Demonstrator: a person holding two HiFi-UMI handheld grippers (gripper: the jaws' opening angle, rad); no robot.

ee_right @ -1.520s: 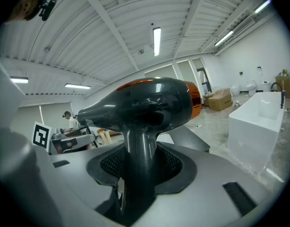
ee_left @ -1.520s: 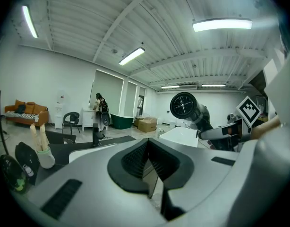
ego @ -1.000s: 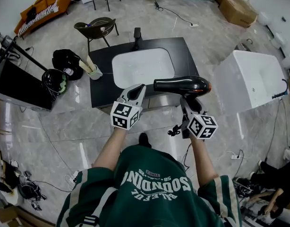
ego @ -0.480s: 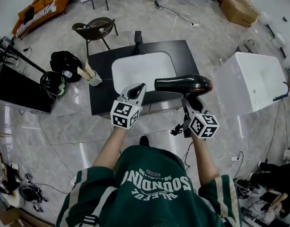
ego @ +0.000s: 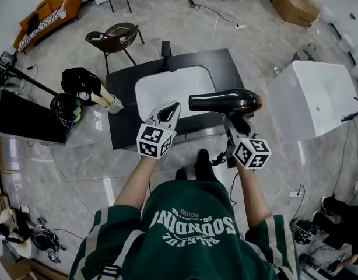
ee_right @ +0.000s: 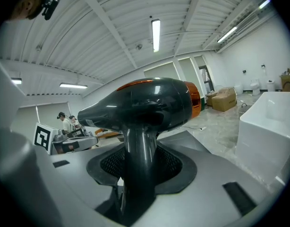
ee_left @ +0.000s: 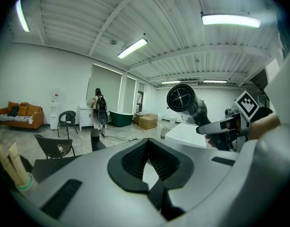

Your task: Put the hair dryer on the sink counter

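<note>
A black hair dryer (ego: pixel 225 102) with an orange band hangs in the air over the front edge of the black sink counter (ego: pixel 223 69), its barrel pointing left. My right gripper (ego: pixel 234 123) is shut on its handle; in the right gripper view the handle (ee_right: pixel 140 150) stands upright between the jaws of the right gripper (ee_right: pixel 139 174). My left gripper (ego: pixel 167 112) is shut and holds nothing, hovering over the white basin (ego: pixel 167 83) just left of the dryer. The left gripper view shows my left gripper (ee_left: pixel 147 144) and, beyond it, the dryer's mouth (ee_left: pixel 182 98).
A black faucet (ego: pixel 165 47) stands behind the basin. A cup of sticks (ego: pixel 112 102) sits by the counter's left edge. A white bathtub (ego: pixel 310 98) stands to the right, a dark chair (ego: pixel 115 37) behind the counter. My shoes (ego: pixel 201 161) are on the marble floor.
I have stepped forward, a foot now showing ahead. The counter has come closer under both grippers. The dryer stays held in the right gripper; the left stays shut.
</note>
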